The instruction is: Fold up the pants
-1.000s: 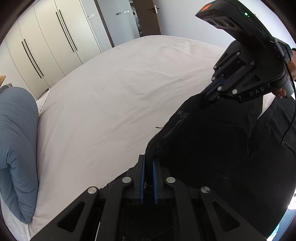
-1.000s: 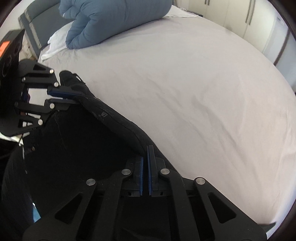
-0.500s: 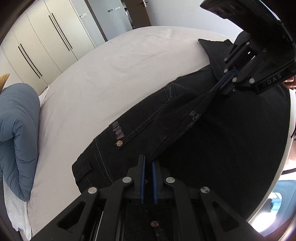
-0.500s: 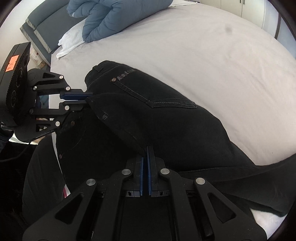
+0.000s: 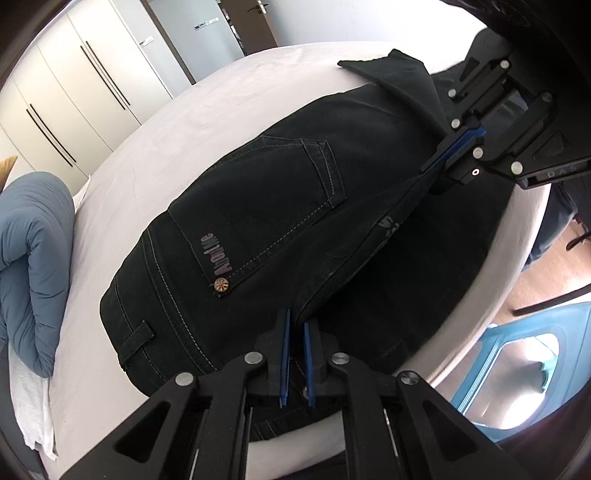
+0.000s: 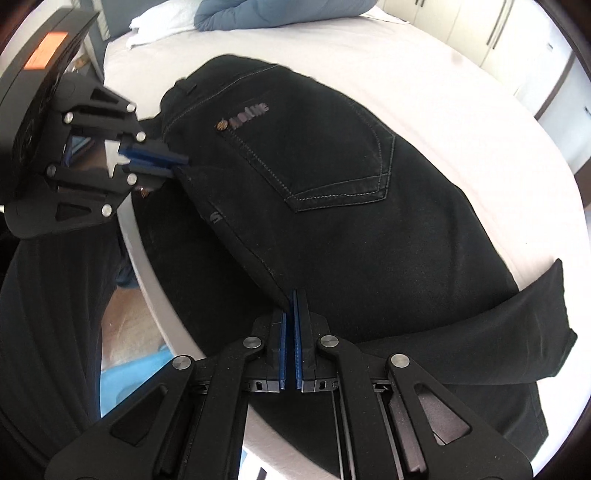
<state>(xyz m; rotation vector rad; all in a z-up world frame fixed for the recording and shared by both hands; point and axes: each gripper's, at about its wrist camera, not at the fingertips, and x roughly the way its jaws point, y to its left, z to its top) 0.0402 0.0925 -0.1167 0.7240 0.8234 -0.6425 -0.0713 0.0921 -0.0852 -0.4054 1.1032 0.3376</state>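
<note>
Black jeans (image 5: pixel 280 206) lie spread on the white bed (image 5: pixel 155 147), back pocket and logo facing up. At the bottom of the left wrist view, my left gripper (image 5: pixel 295 323) is shut on the jeans' near edge by the waistband. My right gripper (image 5: pixel 436 173) appears at the upper right of that view, pinching the same edge further along. In the right wrist view the right gripper (image 6: pixel 294 295) is shut on the fold of the jeans (image 6: pixel 351 177). The left gripper (image 6: pixel 179 164) clamps the waist end at the left. A leg end (image 6: pixel 535 325) lies doubled over at the right.
A rolled blue duvet (image 5: pixel 29 251) and white linen (image 6: pixel 159 22) sit at the head of the bed. Wardrobe doors (image 5: pixel 74 92) line the far wall. The bed's near edge drops to a wooden floor with a light blue plastic piece of furniture (image 5: pixel 517 365).
Both grippers have carried the held edge across and down toward the bed's near side. The jeans, hanging bunched a second ago, now lie spread with the back pocket in full view.
</note>
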